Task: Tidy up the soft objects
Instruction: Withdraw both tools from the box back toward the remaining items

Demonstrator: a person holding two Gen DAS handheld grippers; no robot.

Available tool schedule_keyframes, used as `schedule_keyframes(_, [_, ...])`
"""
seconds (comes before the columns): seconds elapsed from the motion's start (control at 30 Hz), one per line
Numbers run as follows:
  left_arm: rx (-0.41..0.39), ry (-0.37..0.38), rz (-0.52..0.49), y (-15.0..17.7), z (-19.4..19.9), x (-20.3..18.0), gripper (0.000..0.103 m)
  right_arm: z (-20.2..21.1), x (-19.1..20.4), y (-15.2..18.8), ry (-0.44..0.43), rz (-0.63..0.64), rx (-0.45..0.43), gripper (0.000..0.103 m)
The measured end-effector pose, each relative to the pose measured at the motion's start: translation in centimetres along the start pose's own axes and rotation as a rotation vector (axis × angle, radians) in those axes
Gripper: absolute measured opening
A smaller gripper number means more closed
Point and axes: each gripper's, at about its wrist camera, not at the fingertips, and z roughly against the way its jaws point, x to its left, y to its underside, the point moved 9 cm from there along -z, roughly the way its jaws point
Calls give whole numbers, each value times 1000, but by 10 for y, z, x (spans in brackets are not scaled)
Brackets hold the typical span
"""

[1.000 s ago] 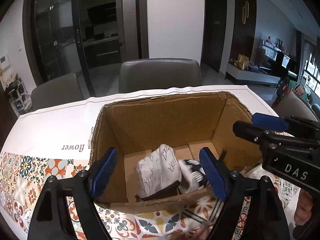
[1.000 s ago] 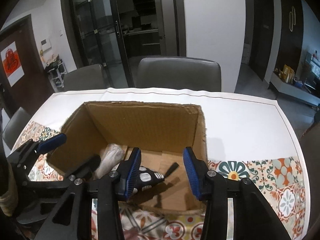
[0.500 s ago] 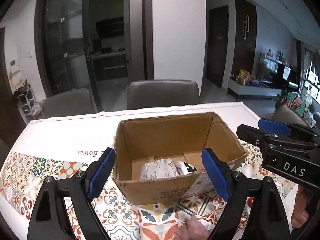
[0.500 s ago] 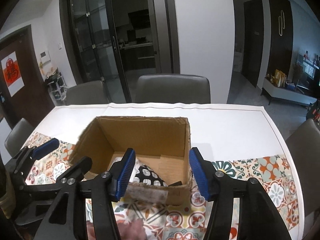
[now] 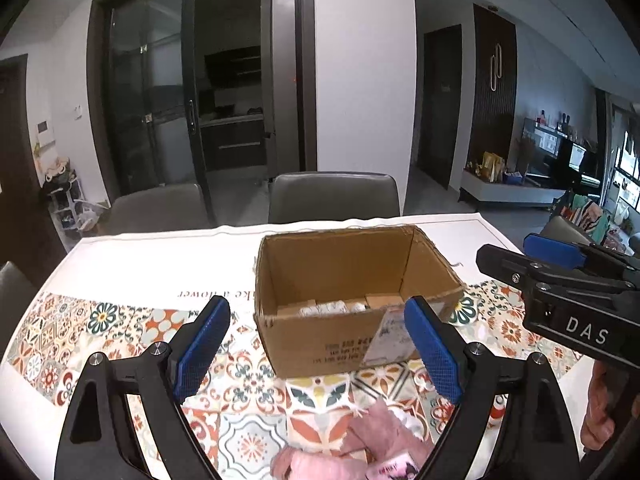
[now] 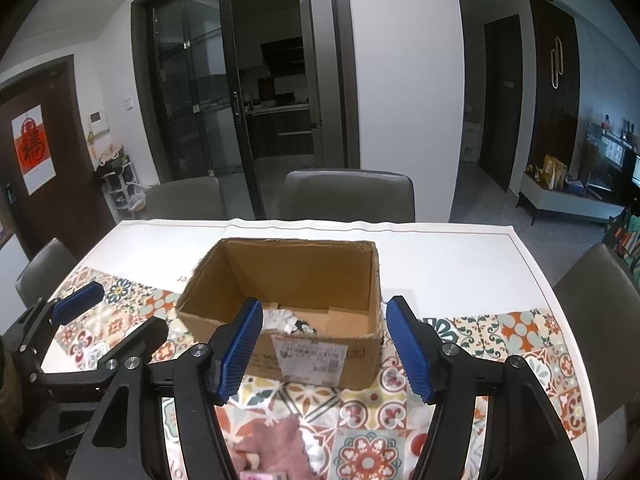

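An open cardboard box point(image 5: 344, 344) sits in the middle of the table point(image 5: 152, 256), on a cloth that is tiled with bright flower patterns near you and plain white farther away. Inside the box, low against its near wall, lie the soft things already put away: a white patterned cloth point(image 5: 324, 309) and, beside it in the right wrist view, a dark piece with pale spots point(image 6: 302, 326). Only their tops show over the rim. A white shipping label point(image 6: 310, 360) is stuck on the near wall of the box.

Closer to you than the box, loose on the tablecloth, lies a crumpled pink cloth point(image 5: 360, 444). It sits at the bottom edge of both views, just beneath your grippers, and neither touches it.

Your left gripper point(image 5: 318, 354) is held above the table on the near side of the box, its blue pads spread wide with nothing between them. Your right gripper point(image 6: 326, 350) is level with it on the right, and its jaws have just been opening; they now stand fairly wide and empty too. A hand point(image 5: 600, 404) shows at the right edge of the left wrist view, under the right gripper's body.

Beyond the table's far edge stand two grey chairs point(image 6: 348, 196), then dark glass sliding doors point(image 6: 200, 120) and a white wall.
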Motion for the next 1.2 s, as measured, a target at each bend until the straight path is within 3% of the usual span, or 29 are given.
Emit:
schedule_keyframes(0.97, [25,-62,45,88,87,-18,89,61,0,88,-62,-20,88,66])
schedule_keyframes(1.2, [72,-60,38,116,93,-30,89,66,-1,116,-92,-15,137,66])
